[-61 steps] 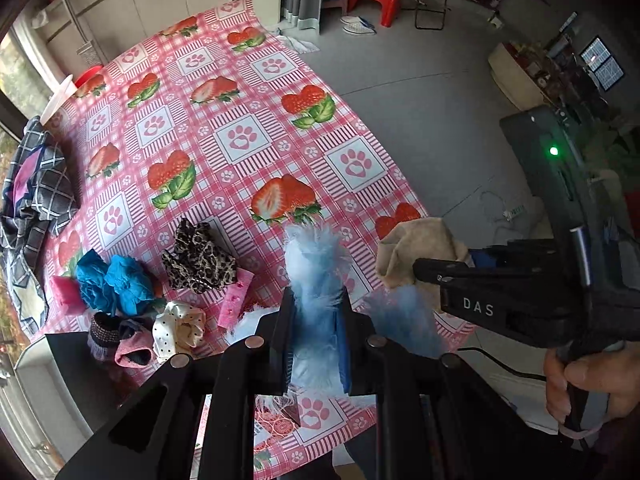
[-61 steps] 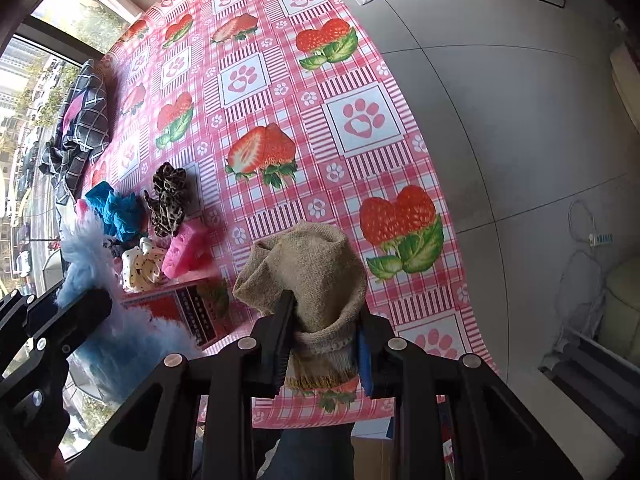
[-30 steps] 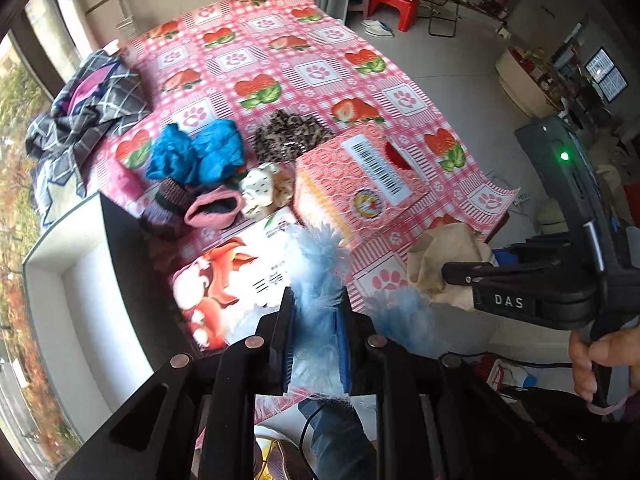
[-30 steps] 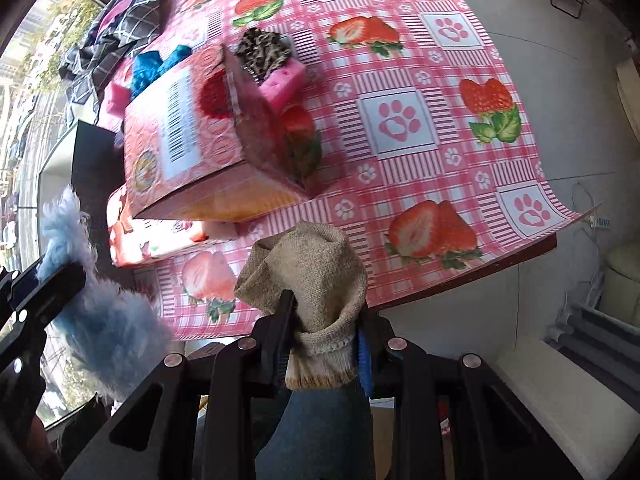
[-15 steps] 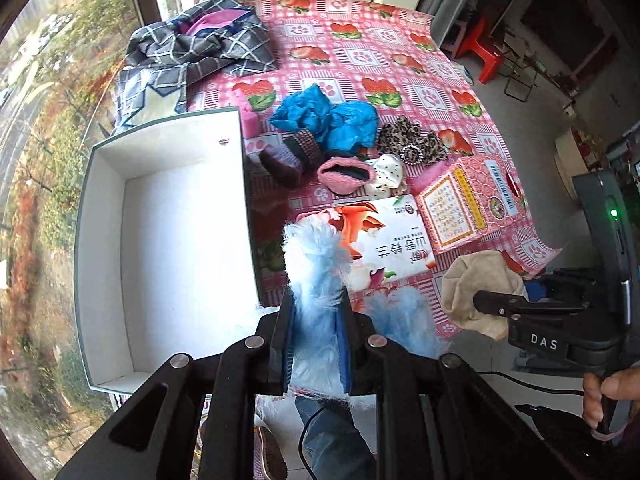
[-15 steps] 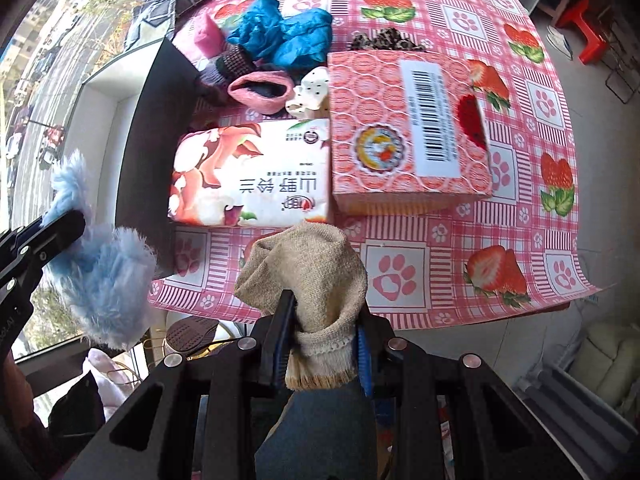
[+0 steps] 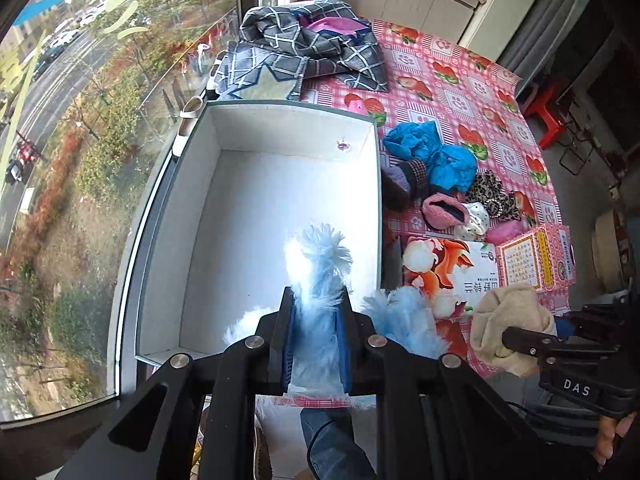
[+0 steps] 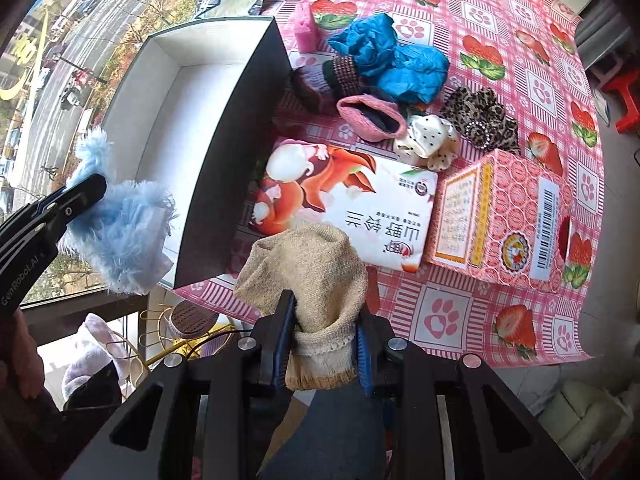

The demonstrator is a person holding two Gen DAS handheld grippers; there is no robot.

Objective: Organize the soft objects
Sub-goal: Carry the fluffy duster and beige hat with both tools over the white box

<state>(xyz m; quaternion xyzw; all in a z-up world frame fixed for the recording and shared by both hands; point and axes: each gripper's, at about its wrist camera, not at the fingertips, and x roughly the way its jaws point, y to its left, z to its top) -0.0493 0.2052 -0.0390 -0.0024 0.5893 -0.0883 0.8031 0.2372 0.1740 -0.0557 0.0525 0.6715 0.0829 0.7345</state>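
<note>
My left gripper point(image 7: 316, 296) is shut on a fluffy light-blue item point(image 7: 320, 264), held above the near end of an open white-lined box point(image 7: 256, 216). It also shows in the right wrist view point(image 8: 120, 232). My right gripper point(image 8: 326, 304) is shut on a beige sock point(image 8: 308, 272), held above the table's near edge, right of the box point(image 8: 240, 152). The sock also shows in the left wrist view point(image 7: 512, 328). Loose soft items lie right of the box: blue cloth point(image 8: 396, 60), a pink slipper point(image 8: 368, 116), a polka-dot scrunchie point(image 8: 428, 140), a leopard scrunchie point(image 8: 476, 116).
A tissue pack point(image 8: 344, 208) and a pink carton point(image 8: 500, 216) lie on the strawberry tablecloth point(image 8: 460, 320) near the front edge. A plaid garment point(image 7: 304, 52) lies at the far end. A pink sponge point(image 8: 306, 26) stands behind the box. A window is at the left.
Both grippers swung left with their items. The left gripper with the fluffy blue item now hangs over the box; the right gripper with the sock sits nearer the box's front corner.
</note>
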